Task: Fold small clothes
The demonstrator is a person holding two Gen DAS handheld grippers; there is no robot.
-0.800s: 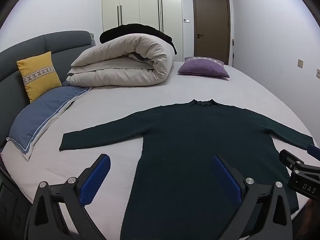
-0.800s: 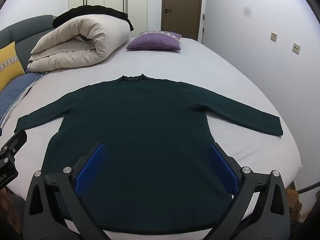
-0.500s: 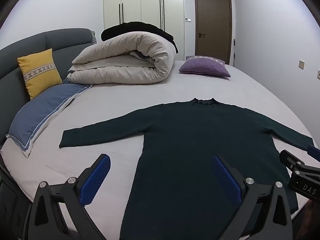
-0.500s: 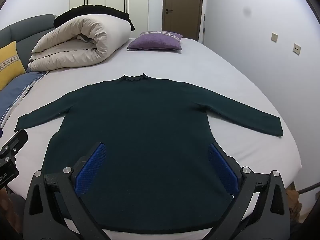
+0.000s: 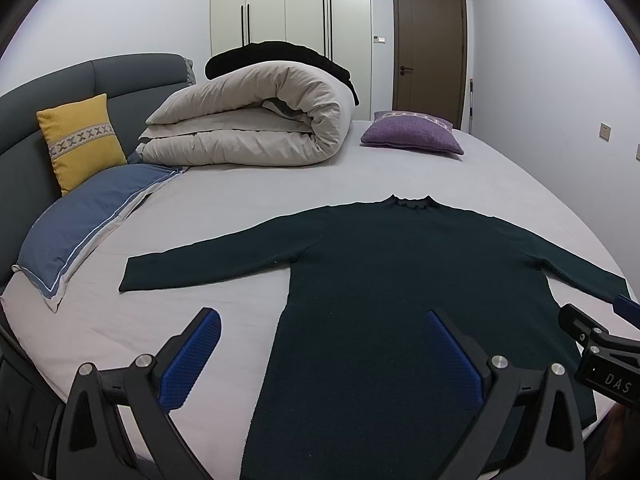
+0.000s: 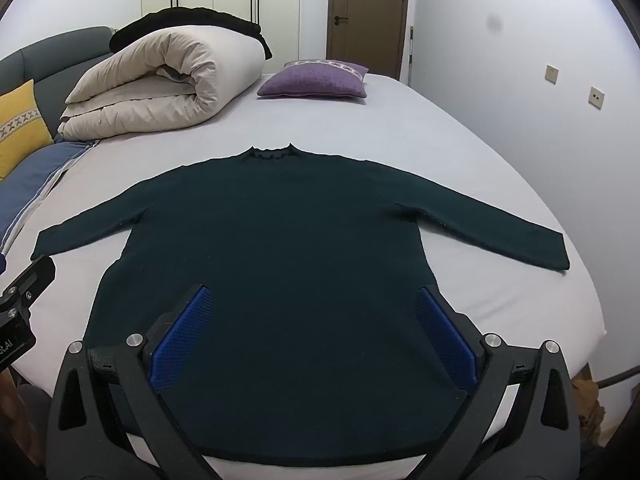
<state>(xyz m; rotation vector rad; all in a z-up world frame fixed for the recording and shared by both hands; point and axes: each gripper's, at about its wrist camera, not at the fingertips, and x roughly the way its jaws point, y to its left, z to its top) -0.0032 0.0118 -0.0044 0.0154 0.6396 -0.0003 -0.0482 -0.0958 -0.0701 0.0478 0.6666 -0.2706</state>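
Note:
A dark green long-sleeved sweater (image 5: 400, 280) lies flat on the bed, front up, both sleeves spread out, collar away from me; it also shows in the right wrist view (image 6: 288, 232). My left gripper (image 5: 320, 348) is open and empty above the sweater's lower left side. My right gripper (image 6: 314, 328) is open and empty above the sweater's lower middle, near the hem. The right gripper's body shows at the right edge of the left wrist view (image 5: 600, 356), and the left gripper's body at the left edge of the right wrist view (image 6: 20, 304).
The bed's grey sheet (image 5: 224, 216) carries a rolled beige duvet (image 5: 256, 120) with a black garment (image 5: 280, 52) on top, a purple cushion (image 5: 412, 136), a yellow cushion (image 5: 80, 140) and a blue pillow (image 5: 88, 216) by the headboard. A wall runs close along the right (image 6: 540, 60).
The left gripper has tilted or drawn back slightly, so the scene sits a little lower in its view. The right gripper has barely moved. Both stay open.

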